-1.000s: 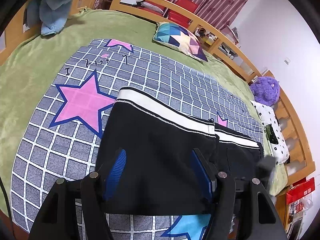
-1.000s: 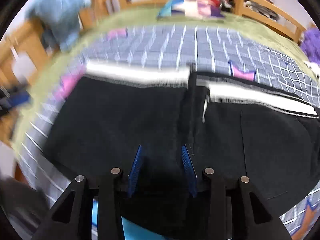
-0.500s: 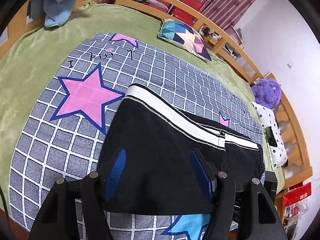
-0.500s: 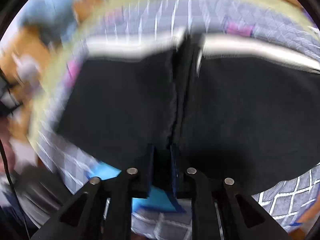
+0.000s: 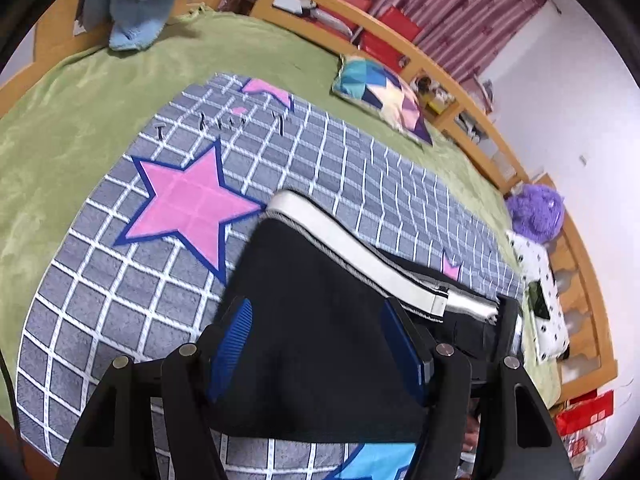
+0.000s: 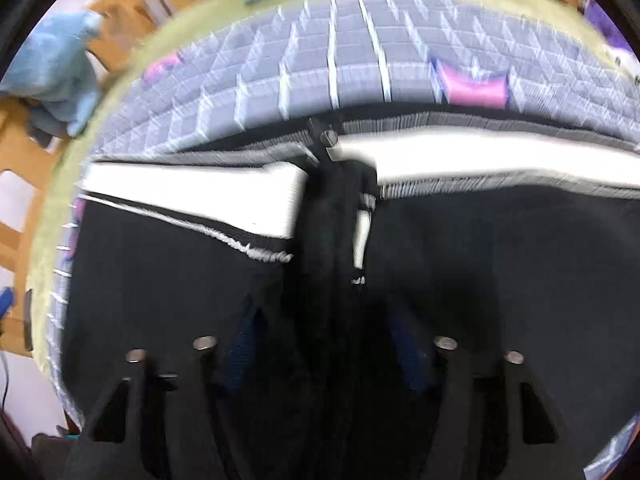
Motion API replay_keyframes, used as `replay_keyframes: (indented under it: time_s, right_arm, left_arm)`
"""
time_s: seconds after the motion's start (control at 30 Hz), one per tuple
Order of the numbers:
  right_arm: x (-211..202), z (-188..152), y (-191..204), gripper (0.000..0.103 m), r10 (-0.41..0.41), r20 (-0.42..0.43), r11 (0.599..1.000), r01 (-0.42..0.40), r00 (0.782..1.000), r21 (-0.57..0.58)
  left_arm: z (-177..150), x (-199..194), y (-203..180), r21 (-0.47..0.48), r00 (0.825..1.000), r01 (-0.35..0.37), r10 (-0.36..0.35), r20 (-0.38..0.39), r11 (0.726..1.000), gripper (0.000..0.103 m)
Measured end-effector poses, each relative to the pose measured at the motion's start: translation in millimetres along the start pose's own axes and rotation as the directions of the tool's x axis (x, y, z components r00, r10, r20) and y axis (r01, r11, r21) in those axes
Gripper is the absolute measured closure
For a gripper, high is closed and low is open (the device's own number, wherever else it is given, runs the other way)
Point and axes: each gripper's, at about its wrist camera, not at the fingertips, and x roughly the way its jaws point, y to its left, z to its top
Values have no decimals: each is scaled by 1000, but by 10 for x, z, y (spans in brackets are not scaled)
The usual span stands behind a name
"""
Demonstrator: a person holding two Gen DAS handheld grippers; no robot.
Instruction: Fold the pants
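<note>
1. Item: pants (image 5: 312, 280), black with a white waistband (image 5: 348, 240). They lay flat on the grid-and-star blanket (image 5: 120, 288) of the bed, filling the lower middle of both wrist views. The waistband ran across the centre of the frame.
2. Left claw (image 5: 316, 344): jaws spread wide at the lower centre of the left view. Black cloth showed between the blue pads (image 5: 236, 344), which did not squeeze it. I held nothing there.
3. Right claw (image 6: 324, 344): seen dark and blurred at the bottom of the right view. Its jaws had been moving within the last moment; here they stood apart, astride the raised ridge of cloth at the fly (image 6: 332, 240). I saw no pinch.
4. Step in hand, as I judged it: taking hold along the centre line to fold one half over the other.
5. Handling notes:
   - Catch both layers at the ridge, not the top one only.
   - Take the outer edge with the left claw before lifting.
   - Raise both sides together.
   - Lay waistband on waistband, and keep the cloth from dragging the blanket.
</note>
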Motion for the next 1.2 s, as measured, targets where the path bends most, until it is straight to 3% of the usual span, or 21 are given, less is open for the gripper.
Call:
replay_keyframes:
  time_s: [0.07, 0.13, 0.17, 0.23, 0.27, 0.3, 0.33, 0.4, 0.43, 0.53, 0.6, 0.67, 0.73, 0.83, 0.9, 0.97, 1.07, 1.13, 1.2]
  right_arm:
    - [-229, 36, 79, 89, 14, 80, 1000, -12, 997, -22]
    - [-480, 116, -58, 89, 104, 183, 993, -113, 978, 37]
    - [-492, 145, -84, 88, 95, 190, 994, -105, 977, 41]
    - [-308, 156, -101, 79, 27, 137, 998, -34, 990, 49]
    - [-96, 119, -94, 71, 2, 59, 999, -5, 998, 42]
    - [21, 70, -69, 72, -9, 23, 1000, 8, 1000, 13]
    - [-52, 13, 2, 69, -36, 87, 998, 41, 996, -47]
    - [-203, -31, 135, 65, -112, 82, 982, 123, 990, -140]
    - [-320, -60, 166, 64, -114, 99, 982, 128, 988, -138]
    - [-665, -225, 275, 64, -20, 140, 991, 38, 990, -131]
    - [-771, -350, 385, 61, -35, 156, 985, 60, 987, -163]
    - [-658, -516, 435, 54, -71, 106, 978, 90, 992, -189]
    - [-417, -679, 327, 54, -111, -16, 971, 105, 994, -215]
    - [-595, -784, 302, 53, -129, 74, 951, 145, 989, -275]
    - [-886, -818, 131, 52, -52, 121, 979, 75, 991, -192]
    - [-1137, -809, -22, 52, -19, 200, 992, 43, 980, -116]
    - [-1502, -870, -414, 52, -73, 333, 997, 77, 940, 3]
    - [-1667, -950, -611, 52, -113, 377, 993, 97, 919, 63]
    - [-1779, -1018, -795, 52, -175, 407, 984, 144, 897, 108]
  left_arm:
    - [28, -31, 25, 2, 1000, -10, 10, 28, 1000, 38]
    - [40, -39, 27, 3, 999, -21, 21, 45, 1000, 38]
    - [44, -30, 16, 6, 999, -27, 27, 46, 1000, 38]
    - [40, 3, -23, 27, 999, -42, 41, 34, 999, 38]
    - [31, 16, -50, 41, 999, -48, 47, 27, 998, 38]
    - [22, 17, -72, 53, 998, -51, 49, 25, 997, 38]
    - [15, 7, -74, 60, 998, -53, 52, 28, 997, 38]
    - [18, -25, -83, 72, 997, -65, 62, 47, 995, 38]
    - [20, -36, -85, 75, 996, -70, 66, 54, 995, 38]
    - [13, -19, -123, 91, 997, -66, 62, 48, 994, 38]
    - [23, -12, -199, 136, 998, -58, 52, 46, 989, 38]
    - [39, -48, -277, 195, 996, -84, 74, 58, 977, 38]
    - [67, -145, -344, 260, 992, -107, 86, 90, 960, 38]
    - [140, -376, -387, 296, 984, -143, 104, 142, 944, 38]
    - [170, -523, -379, 318, 983, -130, 80, 164, 939, 38]
    - [185, -563, -336, 342, 986, -118, 68, 152, 932, 38]
    - [124, -476, -221, 364, 987, -138, 97, 130, 921, 38]
    - [28, -386, -140, 374, 986, -157, 121, 117, 914, 38]
    - [-64, -244, 29, 355, 989, -141, 119, 82, 924, 38]
